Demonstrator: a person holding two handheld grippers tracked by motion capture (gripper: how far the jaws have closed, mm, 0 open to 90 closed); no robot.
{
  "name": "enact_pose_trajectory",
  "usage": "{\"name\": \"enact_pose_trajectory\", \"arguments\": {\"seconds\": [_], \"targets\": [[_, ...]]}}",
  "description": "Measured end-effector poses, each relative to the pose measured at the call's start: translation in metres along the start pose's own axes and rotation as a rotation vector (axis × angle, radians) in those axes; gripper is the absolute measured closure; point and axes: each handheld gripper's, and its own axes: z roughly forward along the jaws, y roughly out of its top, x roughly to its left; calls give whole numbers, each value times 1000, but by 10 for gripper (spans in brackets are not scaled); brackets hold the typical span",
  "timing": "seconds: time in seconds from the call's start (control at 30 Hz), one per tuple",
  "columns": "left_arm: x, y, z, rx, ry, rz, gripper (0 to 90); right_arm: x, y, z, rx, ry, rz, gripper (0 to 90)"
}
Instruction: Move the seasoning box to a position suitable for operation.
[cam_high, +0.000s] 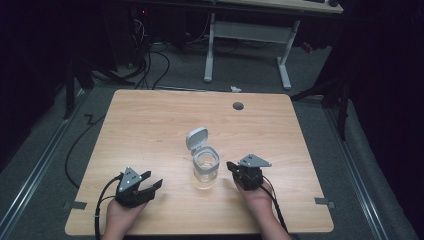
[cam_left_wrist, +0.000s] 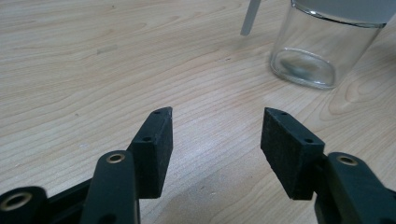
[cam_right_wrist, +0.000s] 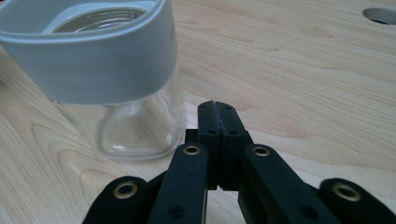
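A clear, rounded-square glass jar (cam_high: 205, 170) with a smooth grey plastic collar and its hinged lid flipped up stands near the middle of the pale wood-grain table (cam_high: 150, 125). Just right of the jar, the matte black right gripper (cam_high: 231, 166) has its 2 jaws pressed together, empty. Well left of the jar, the left gripper (cam_high: 152, 179) is spread wide, holding nothing.

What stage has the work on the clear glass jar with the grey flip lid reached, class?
Done: the clear glass jar stands on the wooden table with its grey flip lid swung up, open. In hand: nothing; the right gripper is shut and empty beside the jar, and the left gripper is open, apart from it. Left: probably handling the jar or closing its lid.
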Motion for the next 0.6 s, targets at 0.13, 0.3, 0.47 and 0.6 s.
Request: {"name": "enact_pose_trajectory", "arguments": {"seconds": [0.13, 0.3, 0.47, 0.6], "targets": [[0, 0, 0, 0, -9, -3, 474, 3, 3, 7, 4, 13, -9, 900], [-2, 1, -1, -7, -18, -7, 502, 7, 4, 13, 6, 26, -21, 900], [-2, 1, -1, -7, -15, -8, 511, 10, 4, 15, 11, 16, -21, 900], [-2, -1, 0, 7, -17, 3, 510, 9, 5, 15, 8, 17, -20, 900]]}}
